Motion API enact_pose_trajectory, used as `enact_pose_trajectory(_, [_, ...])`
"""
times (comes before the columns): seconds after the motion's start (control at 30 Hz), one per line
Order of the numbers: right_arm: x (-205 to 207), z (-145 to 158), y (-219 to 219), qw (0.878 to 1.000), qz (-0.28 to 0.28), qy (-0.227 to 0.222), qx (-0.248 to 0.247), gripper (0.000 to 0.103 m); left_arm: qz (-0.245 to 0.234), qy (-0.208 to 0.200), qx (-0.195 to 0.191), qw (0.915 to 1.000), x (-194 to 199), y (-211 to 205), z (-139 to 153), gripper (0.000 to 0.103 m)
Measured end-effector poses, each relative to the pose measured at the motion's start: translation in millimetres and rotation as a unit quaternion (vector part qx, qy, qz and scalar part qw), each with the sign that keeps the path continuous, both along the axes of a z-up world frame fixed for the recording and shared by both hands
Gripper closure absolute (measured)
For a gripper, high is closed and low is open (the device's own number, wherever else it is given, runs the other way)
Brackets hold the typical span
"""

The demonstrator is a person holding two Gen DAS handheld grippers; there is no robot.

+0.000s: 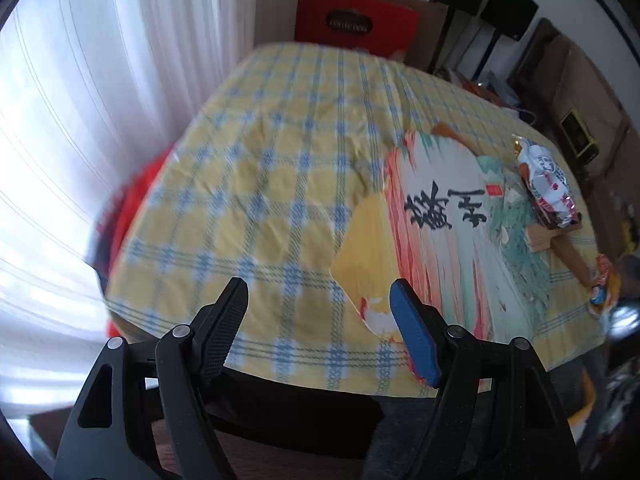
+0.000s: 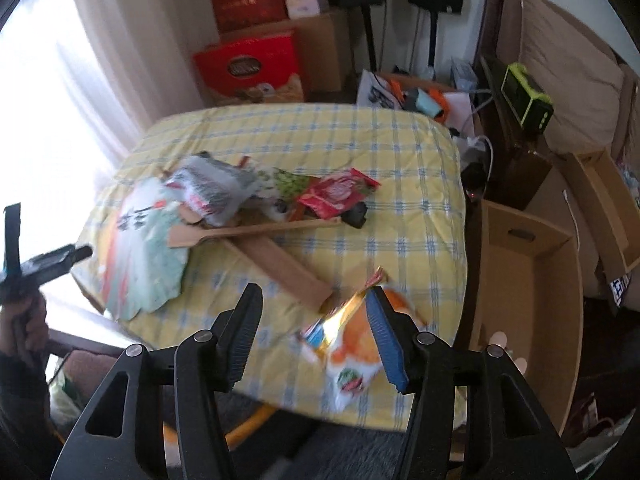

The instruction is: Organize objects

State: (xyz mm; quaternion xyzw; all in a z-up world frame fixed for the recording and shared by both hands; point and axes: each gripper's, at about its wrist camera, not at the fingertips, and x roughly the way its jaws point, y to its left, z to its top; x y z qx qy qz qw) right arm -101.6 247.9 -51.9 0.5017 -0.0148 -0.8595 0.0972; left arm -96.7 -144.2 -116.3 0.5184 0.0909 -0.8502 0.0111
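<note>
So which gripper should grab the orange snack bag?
The right gripper, probably. It is open with the orange snack bag just ahead, beside its blue finger. The left gripper is open too, but the bag lies far off to its right.

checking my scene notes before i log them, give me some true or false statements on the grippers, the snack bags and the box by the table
1. The left gripper is clamped on the paper fan. False: it is open and holds nothing.
2. The right gripper is open above the orange-and-white snack bag. True.
3. The brown cardboard box sits on the yellow-and-blue checked tablecloth. False: it stands beside the table.
4. The red snack packet lies on the tablecloth. True.
5. The large printed paper fan hangs on the wall. False: it lies on the table.
</note>
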Motion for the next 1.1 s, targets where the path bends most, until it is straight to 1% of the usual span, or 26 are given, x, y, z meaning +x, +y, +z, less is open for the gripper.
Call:
enact_pose_trajectory(0.07, [-13, -8, 4, 1.0, -0.011, -0.011, -0.001, 0.048, 0.0, -0.002, -0.003, 1.0, -1, 0, -5, 0.032])
enact_pose_trajectory(0.17, [-38, -20, 4, 1.0, -0.013, -0.027, -0.009, 0.048, 0.0, -0.002, 0.016, 0.9999, -2, -4, -7, 0.032])
enact_pose_trajectory(0.2, [-47, -24, 0, 1.0, -0.005, -0.031, 0.002, 0.048, -0.003, -0.005, 0.029, 0.9996, -2, -4, -10, 0.033])
enact_pose_trajectory(0.23, [-54, -27, -3, 0.999, 0.002, -0.036, 0.015, 0.048, -0.005, -0.007, 0.031, 0.9995, -3, -4, -11, 0.033])
enact_pose_trajectory(0.3, [-69, -31, -9, 0.999, 0.013, -0.042, 0.028, 0.048, -0.01, -0.007, 0.029, 0.9995, -4, -3, -15, 0.033])
enact_pose_trajectory(0.37, [-83, -35, -13, 0.998, 0.018, -0.05, 0.025, 0.048, -0.013, -0.002, 0.03, 0.9995, -5, -3, -13, 0.033])
enact_pose_trajectory(0.43, [-94, -42, -16, 0.997, 0.025, -0.065, 0.015, 0.048, -0.013, -0.001, 0.032, 0.9994, -7, -4, -13, 0.033])
enact_pose_trajectory(0.5, [-102, -51, -18, 0.996, 0.028, -0.081, 0.015, 0.049, -0.013, 0.001, 0.032, 0.9994, -7, -4, -13, 0.033])
enact_pose_trajectory(0.53, [-102, -53, -18, 0.996, 0.029, -0.083, 0.014, 0.049, -0.012, 0.003, 0.032, 0.9994, -9, -4, -13, 0.033])
enact_pose_trajectory(0.57, [-101, -52, -18, 0.997, 0.031, -0.077, 0.008, 0.046, -0.011, 0.003, 0.032, 0.9994, -8, -4, -13, 0.033])
enact_pose_trajectory(0.7, [-97, -53, -21, 0.996, 0.048, -0.072, -0.005, 0.048, -0.012, 0.002, 0.027, 0.9996, -9, -2, -13, 0.032])
enact_pose_trajectory(0.73, [-95, -53, -21, 0.996, 0.051, -0.074, -0.013, 0.052, -0.013, 0.002, 0.027, 0.9996, -9, -1, -13, 0.032])
enact_pose_trajectory(0.83, [-93, -51, -24, 0.996, 0.053, -0.07, -0.011, 0.054, -0.02, 0.001, 0.036, 0.9991, -10, 1, -13, 0.033])
enact_pose_trajectory(0.87, [-92, -51, -25, 0.996, 0.055, -0.071, -0.013, 0.057, -0.025, 0.002, 0.04, 0.9989, -10, 4, -13, 0.033])
enact_pose_trajectory(0.9, [-91, -51, -26, 0.996, 0.058, -0.072, -0.019, 0.06, -0.028, 0.002, 0.038, 0.9989, -10, 6, -13, 0.033])
enact_pose_trajectory(0.97, [-86, -49, -28, 0.994, 0.066, -0.075, -0.038, 0.072, -0.031, 0.0, 0.026, 0.9992, -10, 10, -13, 0.032])
enact_pose_trajectory(1.0, [-83, -46, -30, 0.994, 0.067, -0.073, -0.039, 0.072, -0.031, -0.001, 0.025, 0.9992, -10, 10, -13, 0.033])
enact_pose_trajectory(1.03, [-78, -43, -34, 0.995, 0.068, -0.067, -0.024, 0.072, -0.031, -0.001, 0.027, 0.9992, -10, 10, -13, 0.033])
enact_pose_trajectory(1.1, [-70, -38, -36, 0.995, 0.07, -0.068, -0.014, 0.072, -0.024, -0.005, 0.032, 0.9992, -9, 5, -13, 0.034])
